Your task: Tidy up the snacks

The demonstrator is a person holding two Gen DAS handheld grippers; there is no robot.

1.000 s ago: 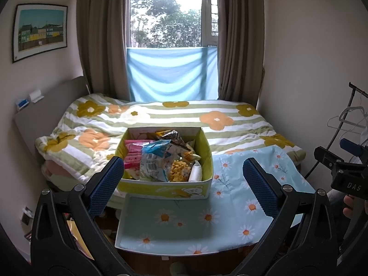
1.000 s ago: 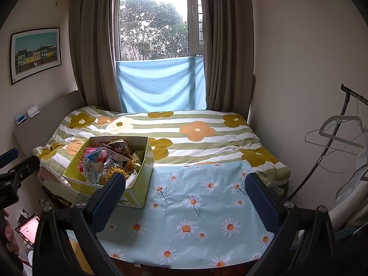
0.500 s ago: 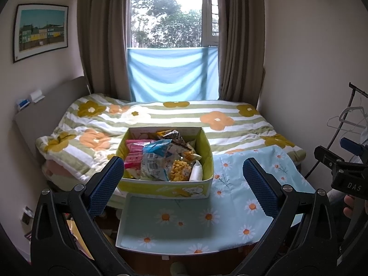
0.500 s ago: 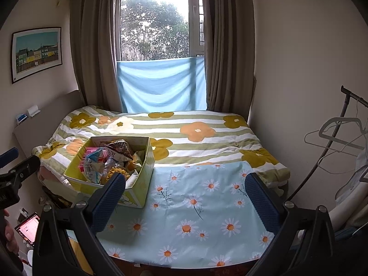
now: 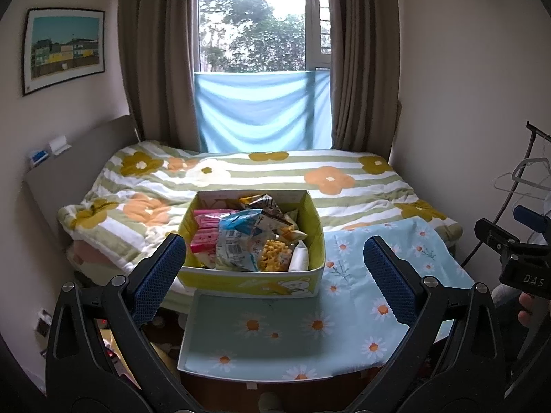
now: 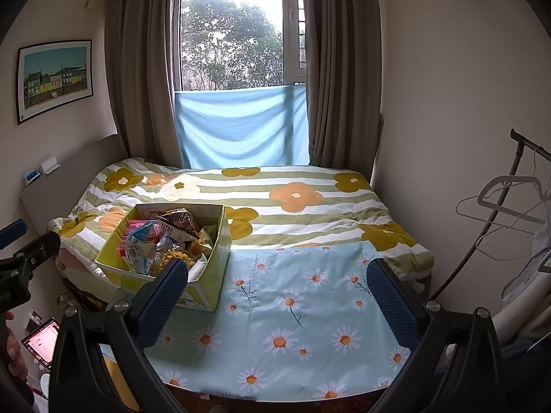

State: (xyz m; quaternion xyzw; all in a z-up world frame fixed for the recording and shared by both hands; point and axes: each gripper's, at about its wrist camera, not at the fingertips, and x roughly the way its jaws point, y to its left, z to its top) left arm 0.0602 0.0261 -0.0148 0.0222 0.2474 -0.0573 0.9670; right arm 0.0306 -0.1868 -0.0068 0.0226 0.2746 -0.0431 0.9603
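Observation:
A yellow-green cardboard box [image 5: 253, 280] sits on the bed at its near left, full of snack packets: pink packs [image 5: 206, 229], a blue-white bag [image 5: 237, 241], yellow puffs [image 5: 273, 258]. It also shows in the right wrist view [image 6: 213, 275]. My left gripper [image 5: 273, 265] is open and empty, held in front of the box, well short of it. My right gripper [image 6: 277, 289] is open and empty, over the daisy cloth [image 6: 303, 309], right of the box.
The light-blue daisy cloth [image 5: 378, 296] covers the bed's near end; a striped flower quilt [image 5: 275, 179] lies behind. A headboard [image 5: 75, 158] is at left, a clothes rack with hangers [image 6: 509, 206] at right. A phone [image 6: 41, 340] glows at lower left.
Both views have shifted very slightly; the box sits a touch higher in the left wrist view. Both grippers stay open and empty.

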